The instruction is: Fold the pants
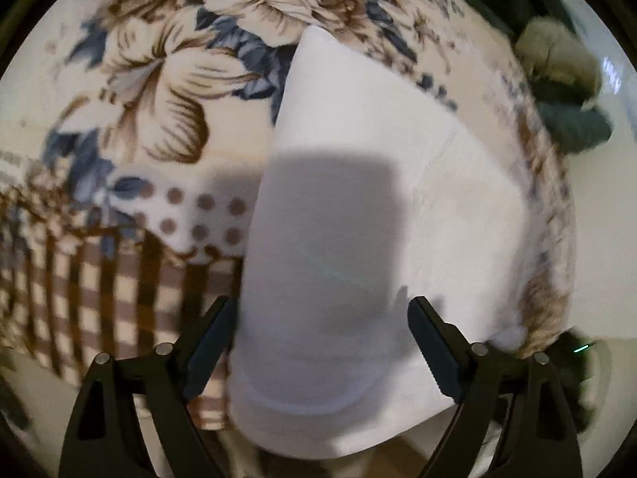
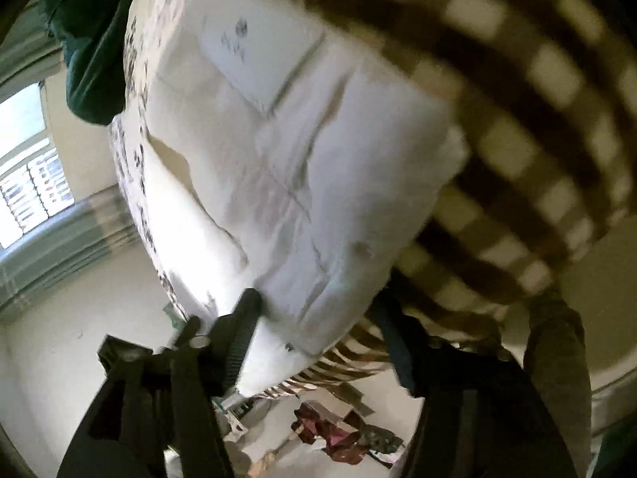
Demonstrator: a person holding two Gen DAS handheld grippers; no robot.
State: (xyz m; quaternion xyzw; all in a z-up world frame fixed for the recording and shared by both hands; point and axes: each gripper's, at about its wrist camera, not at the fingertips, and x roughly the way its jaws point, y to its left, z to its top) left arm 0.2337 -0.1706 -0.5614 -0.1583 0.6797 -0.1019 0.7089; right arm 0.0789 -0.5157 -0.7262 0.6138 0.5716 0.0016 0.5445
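Overall, one blanket (image 1: 131,91) printed with brown and blue flowers, dots and a brown check covers the bed and fills most of both views. One pair of white pants (image 1: 358,207) lies on it, folded into a long flat shape; in the right wrist view the same pants (image 2: 286,167) show seams, creases and a sewn patch with faint markings. One dark green cloth (image 2: 95,40) sits bunched at the blanket's far edge. Beyond the bed are a pale floor, a bright window (image 2: 28,167) and some small clutter (image 2: 338,430) on the floor. Left tool (image 1: 322,314): it points steeply down over the near end of the pants, released, its two fingers spread wide on either side of the fabric without pinching it. Right tool (image 2: 318,314): it is angled down at the pants' edge; the picture is blurred, its fingers stand apart with white fabric between them, and whether they press on it cannot be told.
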